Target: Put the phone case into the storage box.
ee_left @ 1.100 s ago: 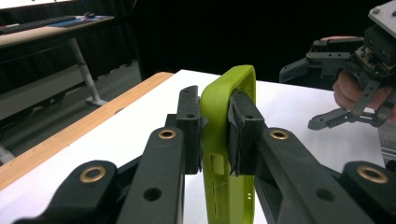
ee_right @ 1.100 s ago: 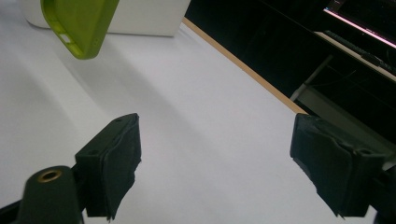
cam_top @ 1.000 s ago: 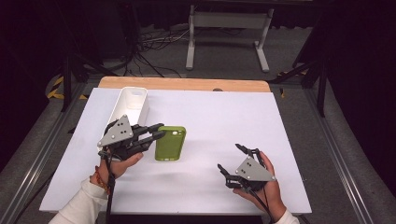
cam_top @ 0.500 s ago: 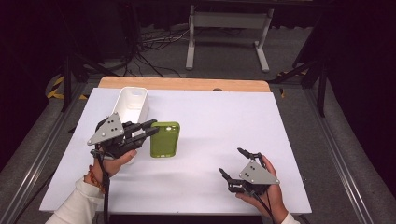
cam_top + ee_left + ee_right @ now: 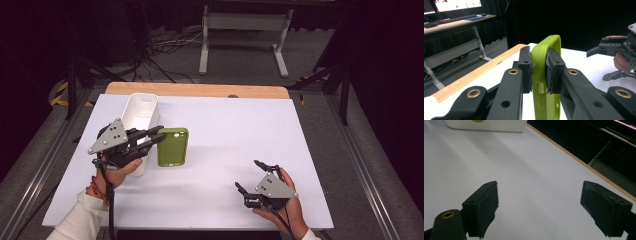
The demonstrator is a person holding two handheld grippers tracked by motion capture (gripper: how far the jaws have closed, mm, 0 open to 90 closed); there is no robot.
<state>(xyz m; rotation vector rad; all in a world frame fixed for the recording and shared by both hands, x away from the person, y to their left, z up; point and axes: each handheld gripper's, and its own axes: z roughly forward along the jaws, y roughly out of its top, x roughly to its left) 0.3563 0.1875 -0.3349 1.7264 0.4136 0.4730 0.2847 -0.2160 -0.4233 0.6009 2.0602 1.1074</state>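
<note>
High view: the left gripper [image 5: 159, 137] sits over the left part of the white table [image 5: 235, 130], its jaws clamped on the left edge of a green phone case [image 5: 173, 146]. The case lies flat in the picture with its open side up, just right of a white rectangular bin [image 5: 142, 112] that stands near the table's back left corner. Whether the case rests on the table or is raised off it cannot be told from here. The right gripper [image 5: 247, 176] is near the table's front right corner, well apart from the case, with its jaws spread and nothing between them.

Left gripper view: the two black pads [image 5: 554, 67] press on either side of the green phone case's [image 5: 545, 75] rim, which runs straight away from the camera between them. Button cut-outs show in the rim near the bottom. The right gripper [image 5: 607, 61] is seen farther off at the right edge, jaws apart.

Right gripper view: the right gripper's [image 5: 539, 207] jaws stand wide apart over bare white table [image 5: 531, 167]. The white bin's [image 5: 486, 126] wall shows at the top left, beside the table's wooden edge.
</note>
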